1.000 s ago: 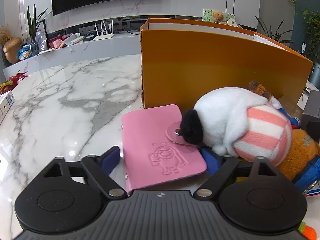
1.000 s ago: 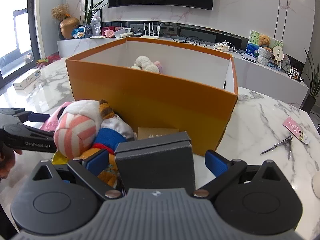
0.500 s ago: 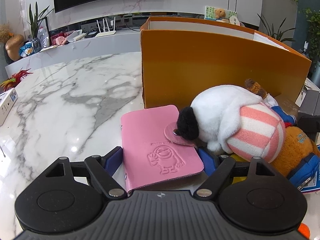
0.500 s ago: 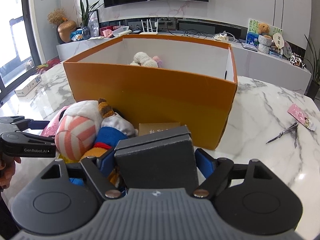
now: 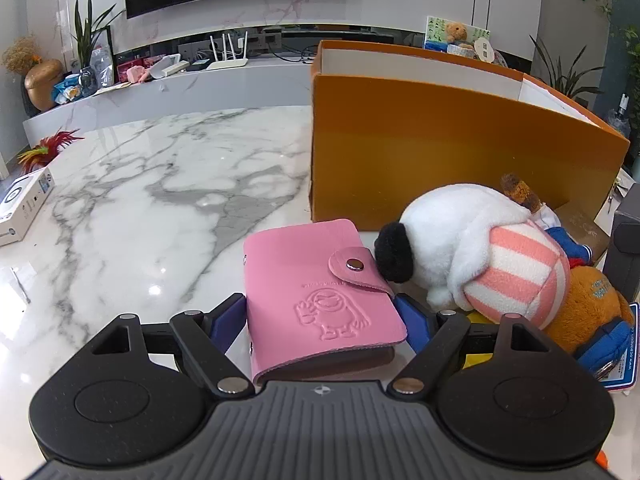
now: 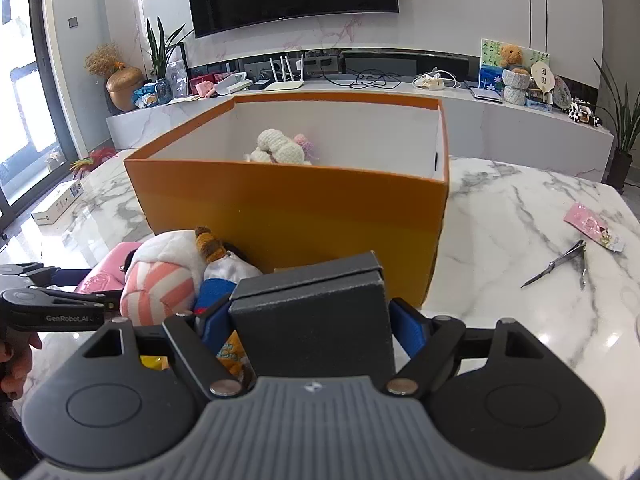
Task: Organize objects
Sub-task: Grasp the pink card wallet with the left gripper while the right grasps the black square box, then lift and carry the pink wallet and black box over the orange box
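A pink card wallet [image 5: 320,292] with a snap flap lies between the blue pads [image 5: 228,316] of my left gripper [image 5: 322,312], which press on its two sides. A white plush with a pink-striped part [image 5: 480,256] sits just right of it, against an orange plush [image 5: 588,312]. My right gripper [image 6: 312,320] is shut on a dark grey box [image 6: 316,312], a pad on each side. The big orange box [image 6: 288,208] stands straight ahead, open at the top, with a cream knitted toy [image 6: 280,148] inside. The left gripper [image 6: 52,304] also shows at the left of the right wrist view.
A small brown carton [image 5: 580,228] lies against the orange box [image 5: 440,152]. Metal clippers [image 6: 560,266] and a pink packet [image 6: 592,226] lie on the marble at the right. A white carton [image 5: 24,208] sits at the table's left edge. A hand [image 6: 16,360] holds the left gripper.
The right jaws closed from wide onto the dark grey box. The left jaws narrowed until the pads met the wallet, and the wallet's flap came clear of the plush's black ear.
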The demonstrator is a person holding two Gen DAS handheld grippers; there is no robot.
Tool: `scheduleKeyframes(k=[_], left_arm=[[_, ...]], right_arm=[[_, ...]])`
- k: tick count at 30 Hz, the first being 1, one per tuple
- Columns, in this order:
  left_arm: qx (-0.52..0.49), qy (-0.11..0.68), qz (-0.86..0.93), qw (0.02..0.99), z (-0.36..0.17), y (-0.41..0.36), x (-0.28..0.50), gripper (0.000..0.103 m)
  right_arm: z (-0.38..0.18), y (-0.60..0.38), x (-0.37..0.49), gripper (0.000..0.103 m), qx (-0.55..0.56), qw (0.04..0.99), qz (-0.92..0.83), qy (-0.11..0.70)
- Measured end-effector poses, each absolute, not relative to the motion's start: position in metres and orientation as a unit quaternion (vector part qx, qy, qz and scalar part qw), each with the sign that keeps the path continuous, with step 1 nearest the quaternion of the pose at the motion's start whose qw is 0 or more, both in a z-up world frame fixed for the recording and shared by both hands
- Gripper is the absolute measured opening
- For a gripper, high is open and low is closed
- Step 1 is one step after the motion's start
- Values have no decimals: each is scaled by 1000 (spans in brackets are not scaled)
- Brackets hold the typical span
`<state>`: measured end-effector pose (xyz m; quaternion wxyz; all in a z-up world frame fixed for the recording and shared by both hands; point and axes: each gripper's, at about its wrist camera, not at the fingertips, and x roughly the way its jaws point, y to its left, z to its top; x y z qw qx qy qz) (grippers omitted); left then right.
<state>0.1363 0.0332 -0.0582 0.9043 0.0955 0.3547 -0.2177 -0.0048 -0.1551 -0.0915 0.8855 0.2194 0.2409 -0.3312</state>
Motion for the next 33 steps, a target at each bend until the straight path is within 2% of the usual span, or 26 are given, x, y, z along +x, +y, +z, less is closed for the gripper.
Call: scheduleKeyframes(k=[17,33], left_arm=[[57,349,-193,915,-31,65,121,93],[53,328,-217,918,-14,52,83,93]], right_arm=[[-86,-146,-21,82,213,880,-355,231],[-76,-133,-37,82,198,878,-369,231]])
